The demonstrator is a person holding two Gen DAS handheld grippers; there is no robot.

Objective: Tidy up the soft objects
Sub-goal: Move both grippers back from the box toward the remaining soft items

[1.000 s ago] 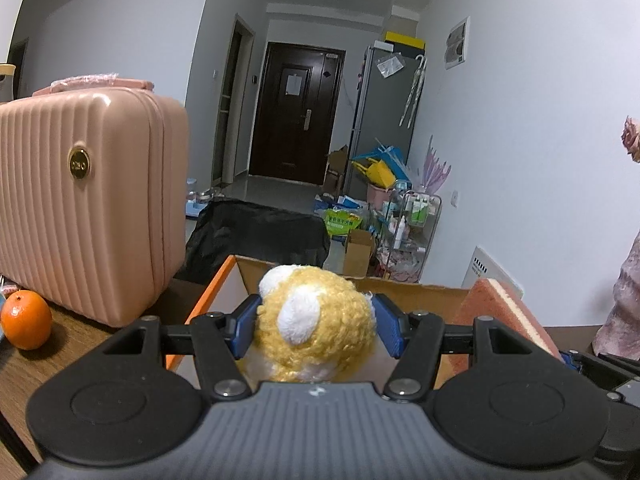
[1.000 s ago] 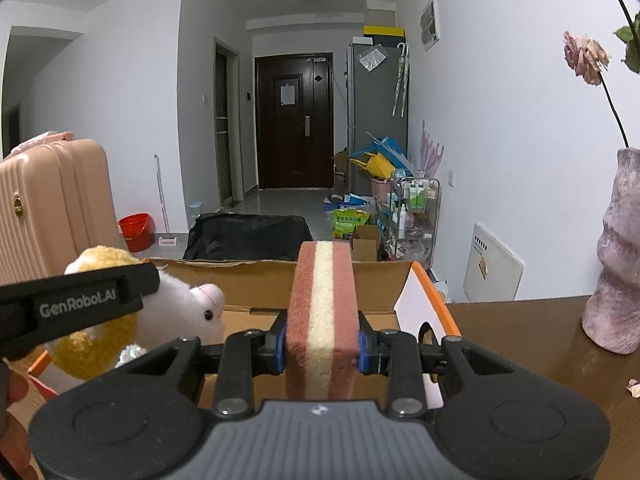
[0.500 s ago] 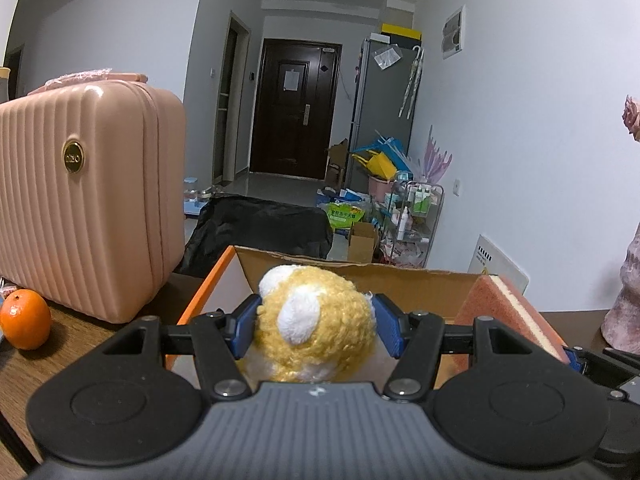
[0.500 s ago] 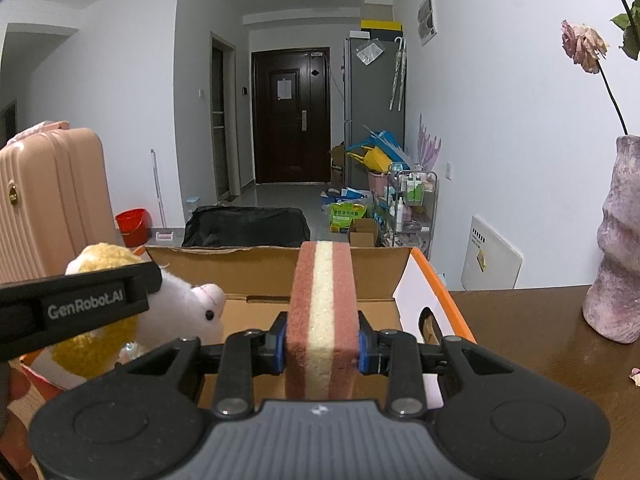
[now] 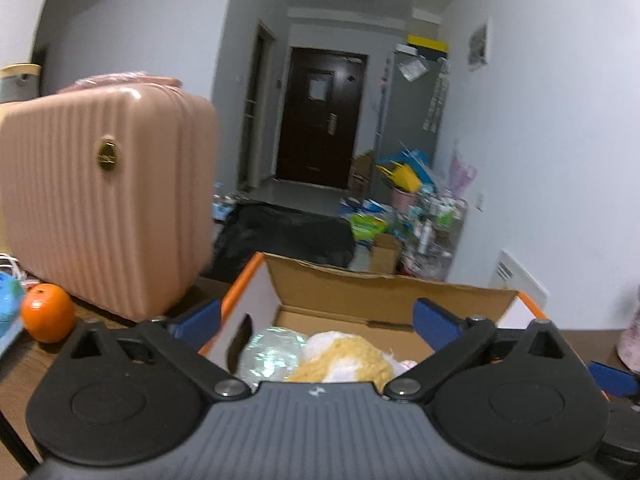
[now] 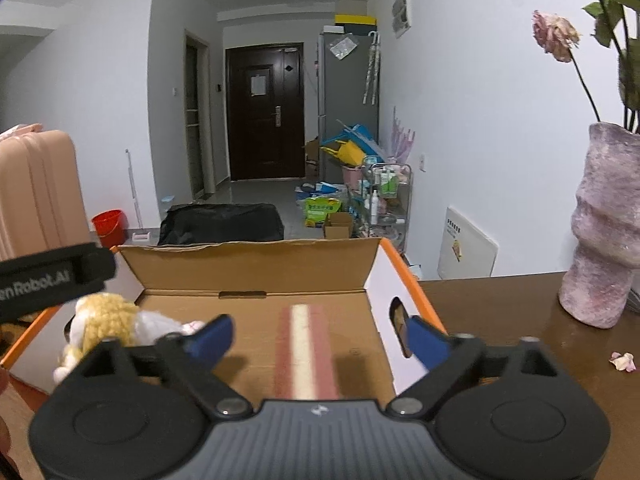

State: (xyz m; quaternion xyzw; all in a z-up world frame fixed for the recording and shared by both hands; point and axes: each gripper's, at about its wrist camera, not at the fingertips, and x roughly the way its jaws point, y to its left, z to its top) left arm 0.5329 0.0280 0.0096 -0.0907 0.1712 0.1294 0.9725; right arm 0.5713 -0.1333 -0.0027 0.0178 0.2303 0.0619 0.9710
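Both tools have just sprung wide, left tool (image 5: 316, 316) over the plush toy (image 5: 344, 358), right tool (image 6: 320, 334) above the sponge (image 6: 306, 352) lying in the box (image 6: 252, 268).

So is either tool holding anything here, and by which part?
Nothing is held. Both tools' jaws have just been opening: the left tool stands wide above the plush toy, the right tool wide of the sponge, both in the cardboard box.

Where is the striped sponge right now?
In the right wrist view, the striped sponge lies on the cardboard box floor, between the open right gripper fingers, right of the plush toy.
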